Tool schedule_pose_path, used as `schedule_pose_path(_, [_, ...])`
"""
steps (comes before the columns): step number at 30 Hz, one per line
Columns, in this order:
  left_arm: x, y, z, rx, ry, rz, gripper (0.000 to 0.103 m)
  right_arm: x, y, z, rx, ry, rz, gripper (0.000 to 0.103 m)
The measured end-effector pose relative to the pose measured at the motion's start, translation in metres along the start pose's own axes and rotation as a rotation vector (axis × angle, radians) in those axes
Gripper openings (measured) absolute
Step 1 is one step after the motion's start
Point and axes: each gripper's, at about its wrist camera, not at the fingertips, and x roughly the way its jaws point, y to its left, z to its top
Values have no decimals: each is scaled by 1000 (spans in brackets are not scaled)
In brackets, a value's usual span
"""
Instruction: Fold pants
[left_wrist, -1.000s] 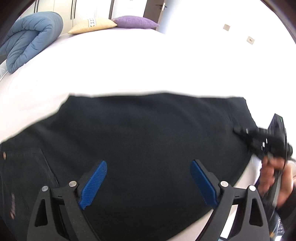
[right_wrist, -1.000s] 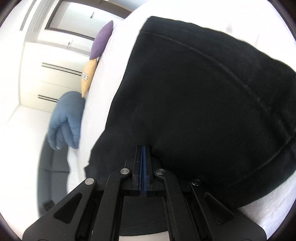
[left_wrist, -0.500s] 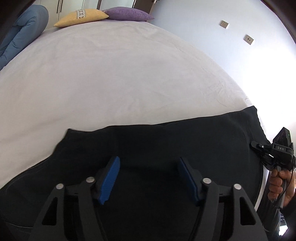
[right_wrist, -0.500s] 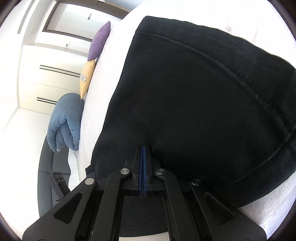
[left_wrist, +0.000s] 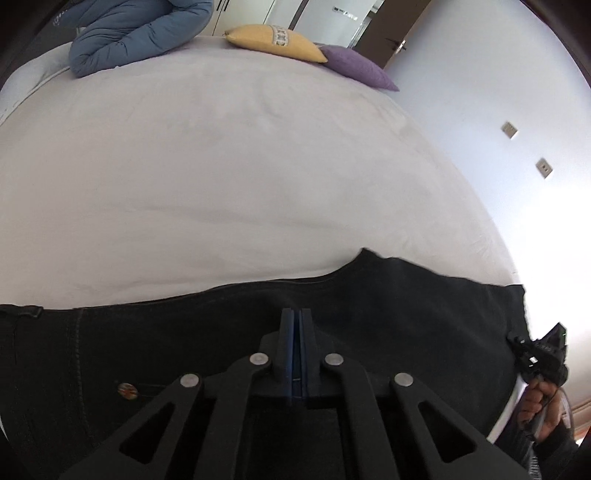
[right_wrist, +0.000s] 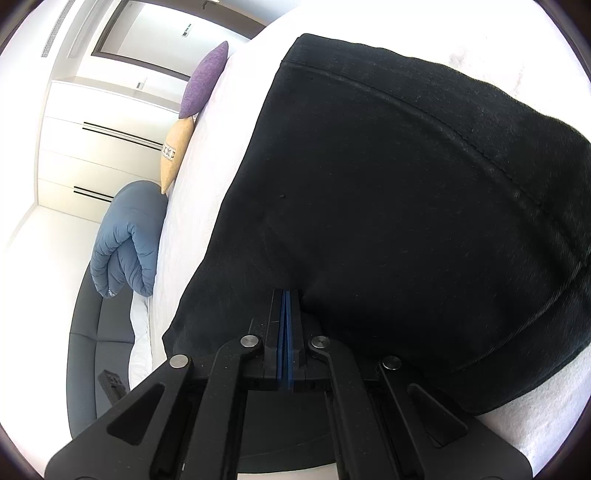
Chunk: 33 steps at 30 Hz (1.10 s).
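Note:
Black pants lie flat along the near side of a white bed, with the waist button at the left. My left gripper is shut near the waist end, its blue pads pressed together down in the black cloth. In the right wrist view the pants fill the frame, and my right gripper is shut on their edge, where the fabric puckers at the pads. The left wrist view shows that right gripper at the pants' right end, held by a hand.
A rolled blue duvet, a yellow cushion and a purple cushion sit at the far end of the bed. A wall with sockets runs along the right. A dark padded bed frame borders the mattress.
My left gripper slid left along the pants toward the waist, rolled a little, and its jaws went from wide open to shut. The right gripper kept its grip and stayed put.

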Motion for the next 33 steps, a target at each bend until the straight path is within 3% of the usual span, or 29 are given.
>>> schedule_pose_path(1, [4,-17,1,19,15,-65,1,0,0,0,2,1,-1,0])
schedule_pose_path(3, [23,-64,2,119,69,-122,1,1,1,0,7,4,0,0])
schedule_pose_path(6, [73,-138,-2,208,170,-251,1,1,0,-2,12,7,3,0])
schedule_pose_path(8, [106,-166,-8,232,228,-277,1,1,0,-2,14,10,2,0])
schedule_pose_path(10, [136,-176,-14,212,264,-264,4,2,-1,-2,18,15,9,0])
schedule_pose_path(13, [139,-142,-5,58,230,-335,5,3,-1,-4,16,23,19,0])
schedule_pose_path(15, [128,-116,-1,30,201,-312,5,4,-1,-4,3,20,22,0])
schedule_pose_path(18, [103,-61,12,-35,133,-183,5,4,1,-6,-15,10,17,0])
schedule_pose_path(20, [80,-18,16,-113,81,-149,5,3,1,-7,-17,9,17,0])
schedule_pose_path(22, [51,18,19,-163,23,11,2,2,1,-6,-11,14,16,0])
schedule_pose_path(23, [34,34,18,-188,-5,48,0,2,2,-5,-8,21,13,0])
schedule_pose_path(25, [8,52,10,-239,-47,29,0,-2,11,-5,-22,34,-5,0])
schedule_pose_path(26, [-5,50,3,-242,-66,10,0,-3,20,-7,-42,42,5,5])
schedule_pose_path(30, [-27,-13,-46,-129,-75,-48,1,17,77,-39,-164,163,137,6])
schedule_pose_path(33, [-9,-50,-87,-51,-18,7,14,56,113,-81,-231,314,191,6])
